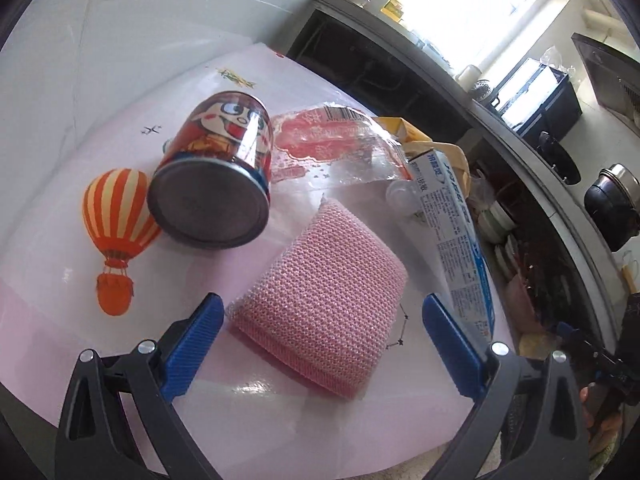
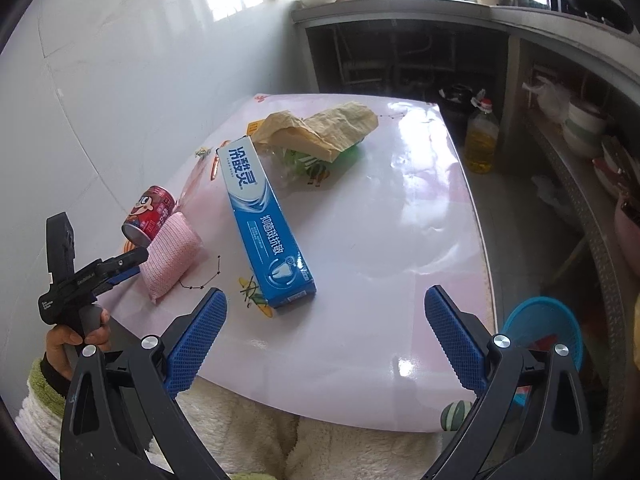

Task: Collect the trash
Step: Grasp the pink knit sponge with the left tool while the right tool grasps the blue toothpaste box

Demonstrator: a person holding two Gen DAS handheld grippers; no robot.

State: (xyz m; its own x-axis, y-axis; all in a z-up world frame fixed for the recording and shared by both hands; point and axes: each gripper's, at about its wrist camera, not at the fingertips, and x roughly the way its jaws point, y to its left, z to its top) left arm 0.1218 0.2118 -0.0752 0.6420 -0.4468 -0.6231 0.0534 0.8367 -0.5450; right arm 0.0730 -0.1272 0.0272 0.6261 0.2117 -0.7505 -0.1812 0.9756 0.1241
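Observation:
A pink knitted scrub sponge (image 1: 324,296) lies on the pink table (image 1: 248,412), just ahead of and between the fingers of my open left gripper (image 1: 324,320). A red cartoon can (image 1: 216,176) lies on its side to the sponge's left. A clear and red plastic wrapper (image 1: 332,140) lies behind it. A blue toothpaste box (image 1: 456,236) lies to the right. In the right wrist view the box (image 2: 264,220) lies ahead of my open, empty right gripper (image 2: 326,312). A crumpled tan paper bag (image 2: 320,128) sits beyond it. The left gripper (image 2: 120,268) shows beside the sponge (image 2: 172,256).
A blue basket (image 2: 544,332) stands on the floor right of the table. A bottle of yellow oil (image 2: 482,136) stands on the floor by the dark counter shelves (image 2: 400,56). The white wall (image 2: 120,60) runs along the table's left side.

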